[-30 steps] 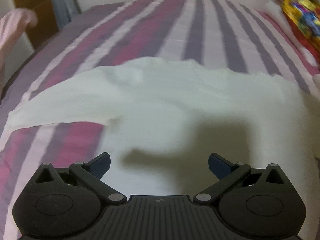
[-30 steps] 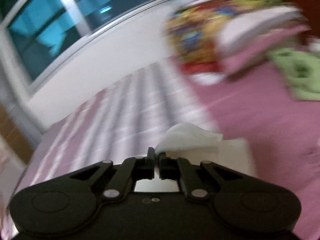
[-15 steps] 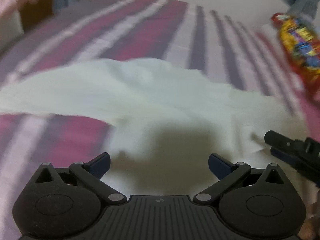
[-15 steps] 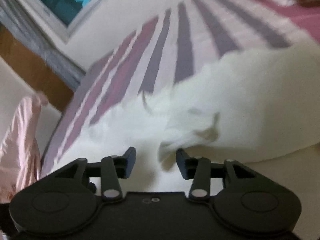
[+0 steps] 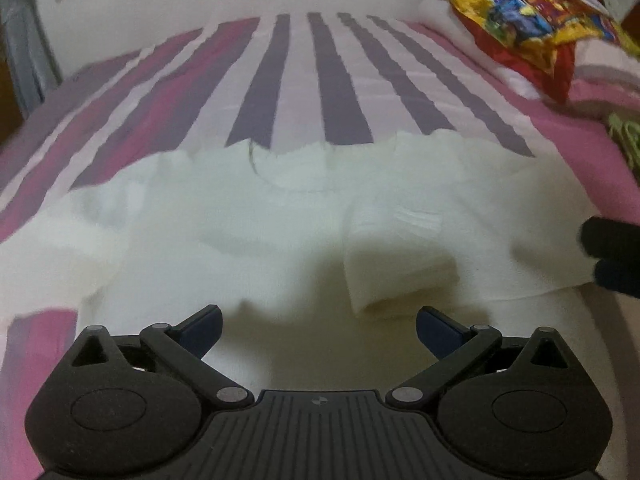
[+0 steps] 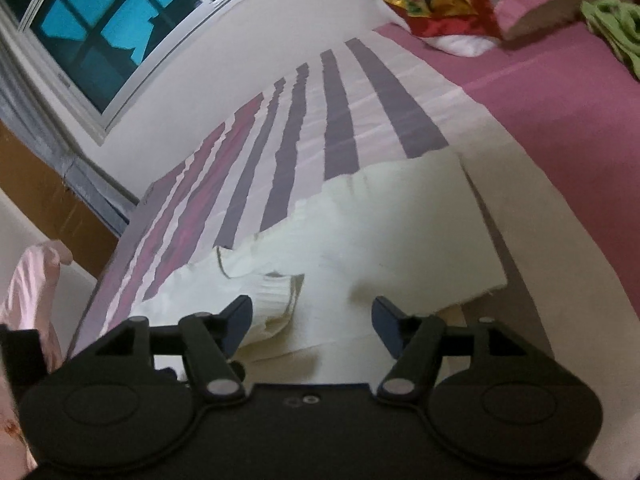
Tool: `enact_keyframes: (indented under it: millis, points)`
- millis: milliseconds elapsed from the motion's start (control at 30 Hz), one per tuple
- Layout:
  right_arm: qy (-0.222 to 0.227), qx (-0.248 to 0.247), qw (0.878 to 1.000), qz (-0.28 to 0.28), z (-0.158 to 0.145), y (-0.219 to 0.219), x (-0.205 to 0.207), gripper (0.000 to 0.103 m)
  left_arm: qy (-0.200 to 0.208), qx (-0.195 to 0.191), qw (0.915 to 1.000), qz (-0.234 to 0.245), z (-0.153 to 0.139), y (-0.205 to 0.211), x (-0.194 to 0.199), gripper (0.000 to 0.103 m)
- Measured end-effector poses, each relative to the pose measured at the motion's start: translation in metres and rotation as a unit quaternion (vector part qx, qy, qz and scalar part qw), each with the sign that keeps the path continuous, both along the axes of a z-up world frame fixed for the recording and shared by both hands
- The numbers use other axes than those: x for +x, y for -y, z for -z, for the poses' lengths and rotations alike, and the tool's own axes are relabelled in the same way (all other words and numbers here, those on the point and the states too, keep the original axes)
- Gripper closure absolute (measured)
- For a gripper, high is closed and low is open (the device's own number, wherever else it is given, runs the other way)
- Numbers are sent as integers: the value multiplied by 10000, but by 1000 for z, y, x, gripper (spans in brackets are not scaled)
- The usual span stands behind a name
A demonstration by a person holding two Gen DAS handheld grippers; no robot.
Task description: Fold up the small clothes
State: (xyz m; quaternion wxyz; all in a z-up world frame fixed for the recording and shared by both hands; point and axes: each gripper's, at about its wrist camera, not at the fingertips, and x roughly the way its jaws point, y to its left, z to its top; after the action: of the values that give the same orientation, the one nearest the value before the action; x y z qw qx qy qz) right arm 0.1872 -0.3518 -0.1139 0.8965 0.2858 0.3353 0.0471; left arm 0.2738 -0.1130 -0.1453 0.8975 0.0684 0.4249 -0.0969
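Bedding filled both of my views: a sheet (image 5: 304, 80) striped purple, grey and pale, turning plain pink toward the right. Against the far wall sat a window (image 6: 100, 32) with a dark blue pane. At the head of the bed lay a pillow (image 6: 560, 4) under a bright red and yellow cloth (image 5: 516, 36), with a green cloth (image 6: 612, 28) just beside them.

Across the middle of the sheet lay the white top (image 5: 280, 232), spread flat with its neckline toward the far wall. One sleeve (image 5: 396, 260) was folded over onto the body, its ribbed cuff (image 6: 276, 300) pointing at me. The other sleeve trailed off to the left over the stripes.

My left gripper (image 5: 319, 330) hung over the near edge of the top, jaws wide apart, nothing between them. My right gripper (image 6: 312, 322) had its jaws opening; the cuff lay just beside the left finger (image 6: 236, 322), and I could not tell whether they touched. The pads pressed on nothing. From the left view, its black fingertips showed at the right edge of the top.
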Motion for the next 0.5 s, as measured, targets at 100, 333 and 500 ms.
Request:
enact_keyframes:
  millis: [100,333,500]
  points:
    - [67,92,9999,56,0,4,-3,34,37,19,10000,61,5,5,8,0]
    - [133,274,9995,103,2,11,-7,30,103,-335,9986,390,14,7,16,39]
    - [115,289,9995,112,4,11,-7,28,195,-713,9971,171,12,-2,22,76]
